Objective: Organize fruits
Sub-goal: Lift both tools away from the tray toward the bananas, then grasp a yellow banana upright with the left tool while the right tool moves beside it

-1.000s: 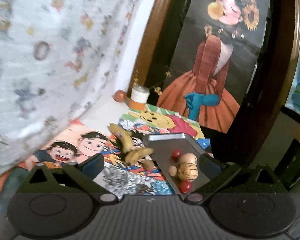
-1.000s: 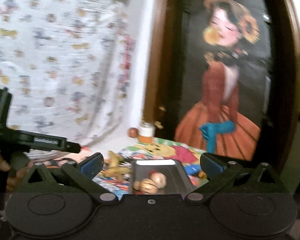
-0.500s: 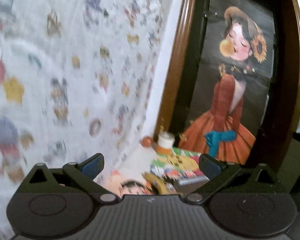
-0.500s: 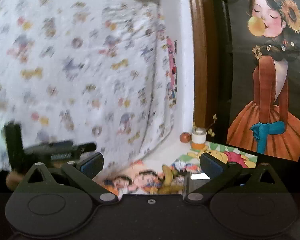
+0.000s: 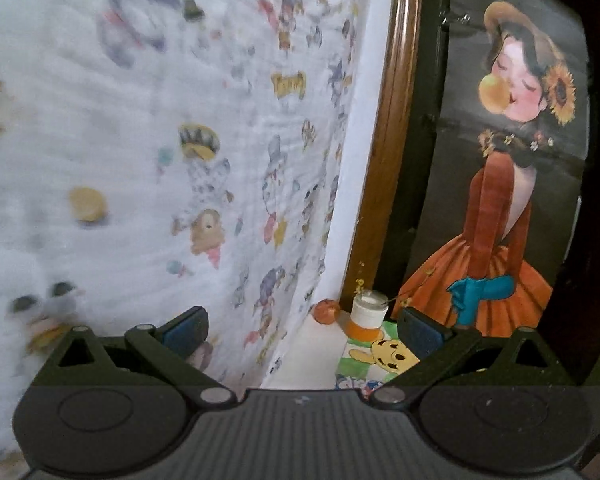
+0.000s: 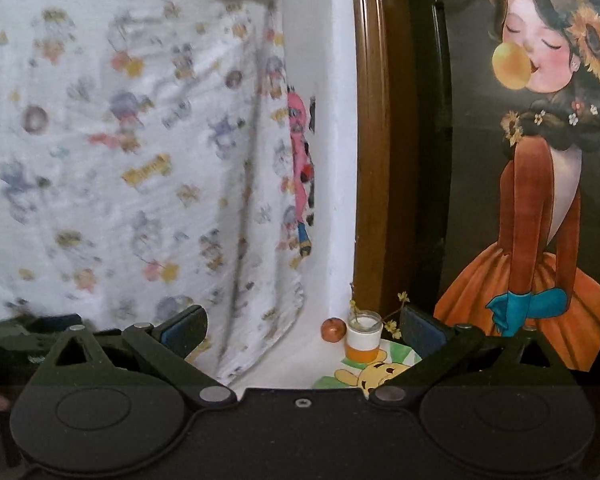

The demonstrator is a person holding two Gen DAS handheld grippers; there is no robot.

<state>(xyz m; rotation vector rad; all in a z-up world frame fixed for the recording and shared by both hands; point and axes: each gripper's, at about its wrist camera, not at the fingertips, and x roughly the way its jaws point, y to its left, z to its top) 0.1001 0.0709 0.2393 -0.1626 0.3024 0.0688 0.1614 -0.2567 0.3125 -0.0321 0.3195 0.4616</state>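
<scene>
Two views are showing the same corner of the room. In the left wrist view, the left gripper (image 5: 302, 326) is pointing level at the wall with its blue-padded fingers (image 5: 186, 324) spread wide apart and nothing between them. A white cloth printed with cartoon figures (image 5: 160, 152) is hanging across the nine to twelve o'clock part of the frame. At three o'clock a dark poster of a girl in an orange dress (image 5: 508, 208) is leaning inside a brown wooden frame (image 5: 384, 148). Low at six o'clock, a small round reddish-orange fruit (image 5: 326, 311) is sitting on the white tabletop (image 5: 300, 364) in the corner, just beside a short jar with a white top and orange base (image 5: 367, 316). That jar is standing at the far edge of a colourful cartoon mat with a yellow bear (image 5: 384, 356).

In the right wrist view, the right gripper (image 6: 302, 328) is likewise standing wide apart and empty. The fruit (image 6: 333, 329) is lying at six o'clock, just left of the jar (image 6: 363, 336). The cloth (image 6: 132, 160) is filling nine o'clock and the poster (image 6: 540, 208) three o'clock. Other fruits are not showing in either view.
</scene>
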